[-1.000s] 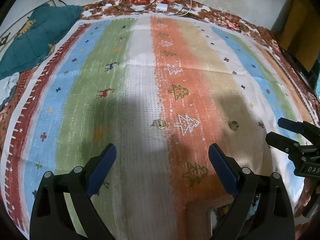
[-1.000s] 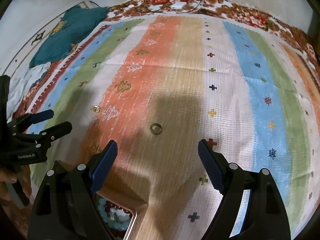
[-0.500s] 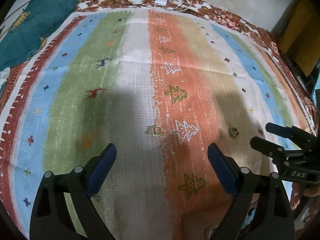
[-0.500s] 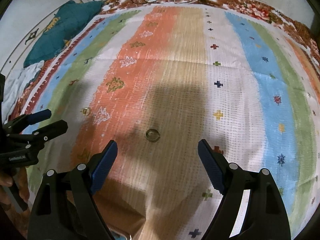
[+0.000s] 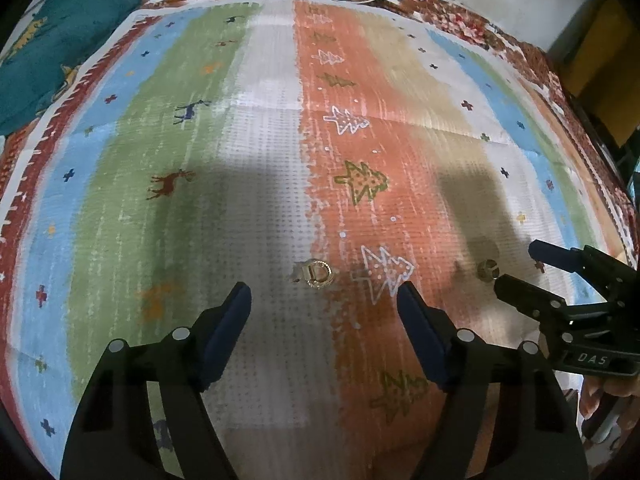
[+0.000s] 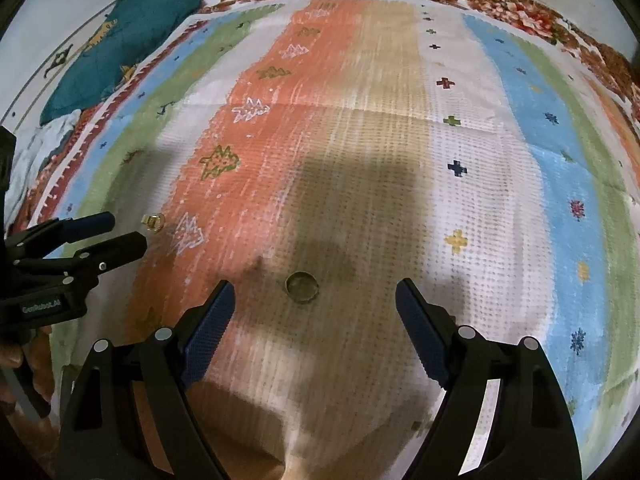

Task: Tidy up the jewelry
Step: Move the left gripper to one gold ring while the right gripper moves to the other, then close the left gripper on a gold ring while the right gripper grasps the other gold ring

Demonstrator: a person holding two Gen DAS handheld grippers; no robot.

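Both jaws spread, left gripper (image 5: 324, 296) over gold ring (image 5: 318, 273)

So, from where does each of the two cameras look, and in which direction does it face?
Left wrist view: sits on the left gripper, looking forward and down at the striped rug and a gold ring; its open fingers and the right gripper show.
Right wrist view: sits on the right gripper, facing a plain ring; its open fingers and the left gripper show.
Shared: rug, both rings, teal cloth.
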